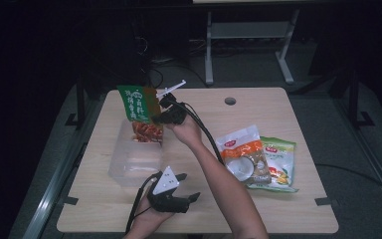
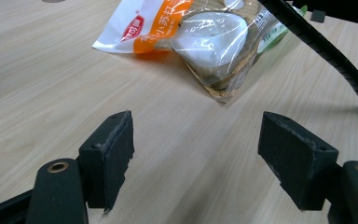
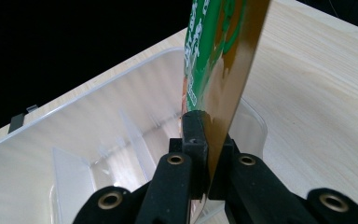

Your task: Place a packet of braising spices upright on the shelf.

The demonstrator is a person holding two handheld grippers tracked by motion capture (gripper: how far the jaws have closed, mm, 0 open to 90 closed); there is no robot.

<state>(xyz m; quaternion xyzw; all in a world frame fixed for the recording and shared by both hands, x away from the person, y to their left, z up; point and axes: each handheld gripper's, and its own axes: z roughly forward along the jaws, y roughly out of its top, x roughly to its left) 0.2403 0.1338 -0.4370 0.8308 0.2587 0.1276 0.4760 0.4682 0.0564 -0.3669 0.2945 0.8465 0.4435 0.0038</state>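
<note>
My right gripper (image 1: 160,110) is shut on the edge of a green and orange snack bag (image 1: 140,110), which hangs over the far end of a clear plastic bin (image 1: 129,167). In the right gripper view the bag (image 3: 219,60) is pinched between the jaws, with the bin (image 3: 74,154) and its inner dividers below. My left gripper (image 1: 185,186) rests near the table's front edge, open, with bare table between its pads (image 2: 112,149). An orange and white snack bag (image 2: 186,32) lies ahead of it.
Two snack bags lie at the right of the table: the orange and white one (image 1: 243,155) on top of a green one (image 1: 278,159). The right gripper's black cable (image 2: 326,51) arcs over the table. A round hole (image 1: 230,101) sits near the far edge.
</note>
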